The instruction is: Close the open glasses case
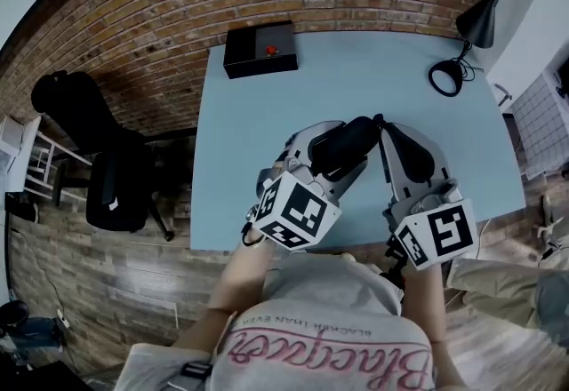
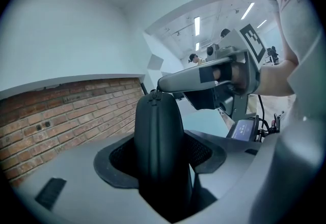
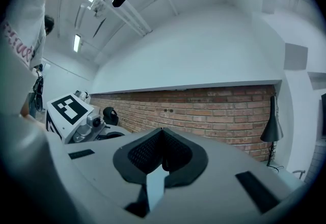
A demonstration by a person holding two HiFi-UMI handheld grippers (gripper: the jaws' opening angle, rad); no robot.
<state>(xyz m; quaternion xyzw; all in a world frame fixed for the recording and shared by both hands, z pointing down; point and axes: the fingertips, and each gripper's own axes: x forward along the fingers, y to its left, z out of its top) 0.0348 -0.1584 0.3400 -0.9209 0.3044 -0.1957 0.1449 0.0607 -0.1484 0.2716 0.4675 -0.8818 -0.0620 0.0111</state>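
We held the black glasses case [image 1: 345,146] up off the light-blue table [image 1: 356,69], close to the chest, clamped in the left gripper [image 2: 162,159]. Its jaws stood narrow, the pads [image 2: 119,159] pressing on the case's two broad faces. The right gripper [image 3: 162,139] had its jaws fully together with nothing between them. Its tip hung just beside the far end of the case, by the zip pull [image 2: 153,95]; whether it touched there we could not tell.

The two shells looked already brought together, the seam running as one dark line down the middle. We judged the step in hand to be the zip, or a last press on the far end. To do it well, we reckoned the left grip should be firm on the faces and well back from the seam, so that the pads would not block the slider's track. The right jaws would need to part a little, take the small pull squarely, and follow the curve of the edge rather than tug straight. A skewed pull could twist the case out of the clamp.

The case stood on edge, its seam toward the left gripper's camera. Its long axis ran along the left jaws and out ahead, slanting toward the right gripper, with the zip-pull end farthest from us.
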